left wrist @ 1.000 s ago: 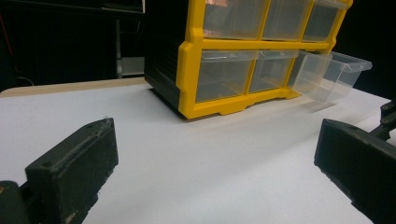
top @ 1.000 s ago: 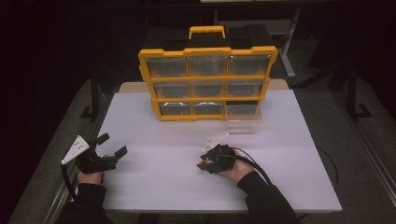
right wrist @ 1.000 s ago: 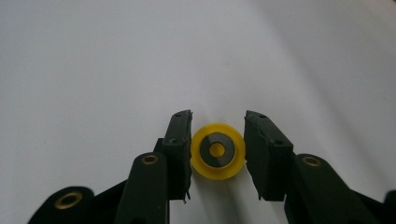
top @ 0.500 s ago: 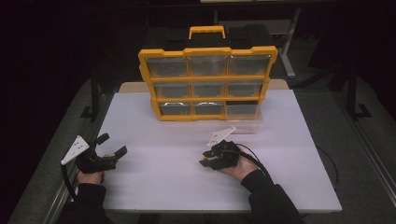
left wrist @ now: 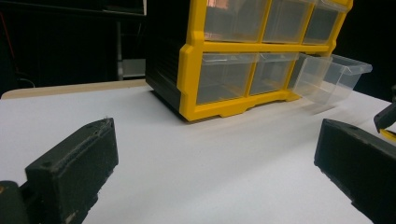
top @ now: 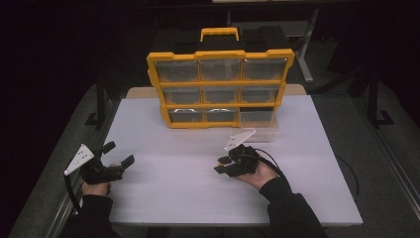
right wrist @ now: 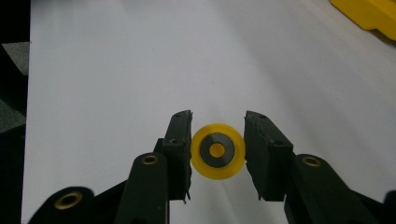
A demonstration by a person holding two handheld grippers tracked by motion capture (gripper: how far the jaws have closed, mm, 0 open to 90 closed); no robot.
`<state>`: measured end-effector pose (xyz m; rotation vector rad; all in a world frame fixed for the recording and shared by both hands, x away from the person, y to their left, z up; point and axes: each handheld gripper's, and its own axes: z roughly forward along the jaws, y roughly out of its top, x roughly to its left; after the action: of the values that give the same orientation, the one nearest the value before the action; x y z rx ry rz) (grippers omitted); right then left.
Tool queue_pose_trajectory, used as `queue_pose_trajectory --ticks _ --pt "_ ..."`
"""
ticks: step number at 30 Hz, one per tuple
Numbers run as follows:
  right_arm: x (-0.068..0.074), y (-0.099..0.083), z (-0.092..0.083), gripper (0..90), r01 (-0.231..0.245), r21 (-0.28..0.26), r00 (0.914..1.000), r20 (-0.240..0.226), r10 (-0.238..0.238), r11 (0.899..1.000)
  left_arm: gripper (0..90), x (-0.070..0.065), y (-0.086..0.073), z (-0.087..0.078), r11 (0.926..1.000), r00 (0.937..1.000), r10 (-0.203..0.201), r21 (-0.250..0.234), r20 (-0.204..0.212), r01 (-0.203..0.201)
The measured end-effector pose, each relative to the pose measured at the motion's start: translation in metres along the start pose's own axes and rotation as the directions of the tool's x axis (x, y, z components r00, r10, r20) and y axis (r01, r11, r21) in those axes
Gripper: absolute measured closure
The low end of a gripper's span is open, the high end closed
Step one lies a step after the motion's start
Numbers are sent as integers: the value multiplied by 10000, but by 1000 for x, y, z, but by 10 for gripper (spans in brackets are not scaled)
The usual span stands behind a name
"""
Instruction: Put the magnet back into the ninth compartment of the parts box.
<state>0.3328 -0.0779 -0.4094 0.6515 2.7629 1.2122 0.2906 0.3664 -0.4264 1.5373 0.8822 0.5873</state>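
The white table (top: 198, 178) is the one bright surface in the high view; the room around it sinks into near black, and the picture is soft and grainy. In the left gripper view the clear drawers of the yellow organizer (left wrist: 224, 46) catch faint glare. In the right gripper view the far table blurs, and soft shadow lies under the yellow disc (right wrist: 217, 150).

Looks like lab or workshop test bench, not home. Plain white table (top: 198, 198) on beige board, set in dark room. Yellow parts organiser (top: 220, 89) with clear plastic drawers and carry handle stands upright on it, workshop storage type. Grey carpet-like floor (top: 391, 144) around table, black metal frame legs (top: 374, 94) at sides, further table legs behind. Person's hands hold instrumented grippers with trailing cables: left gripper (top: 119, 154), right gripper (top: 222, 164).
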Motion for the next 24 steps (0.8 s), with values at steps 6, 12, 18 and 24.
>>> queue_pose_trajectory --ticks 6,12,18,24 --pt "-3 4 -9 613 -32 -165 9999 147 35 9999 0 0 0 0 10000 10000 -3 10 1 3" --pt "-6 8 -17 613 -34 -241 9995 320 42 9997 0 0 0 0 10000 10000 -7 16 -15 7" --pt "-9 14 -24 613 -28 -268 9991 419 40 9996 0 0 0 0 10000 10000 -33 7 -2 33" --pt "-12 19 -35 613 -57 -353 9983 573 77 9994 0 0 0 0 10000 10000 -23 19 -16 23"
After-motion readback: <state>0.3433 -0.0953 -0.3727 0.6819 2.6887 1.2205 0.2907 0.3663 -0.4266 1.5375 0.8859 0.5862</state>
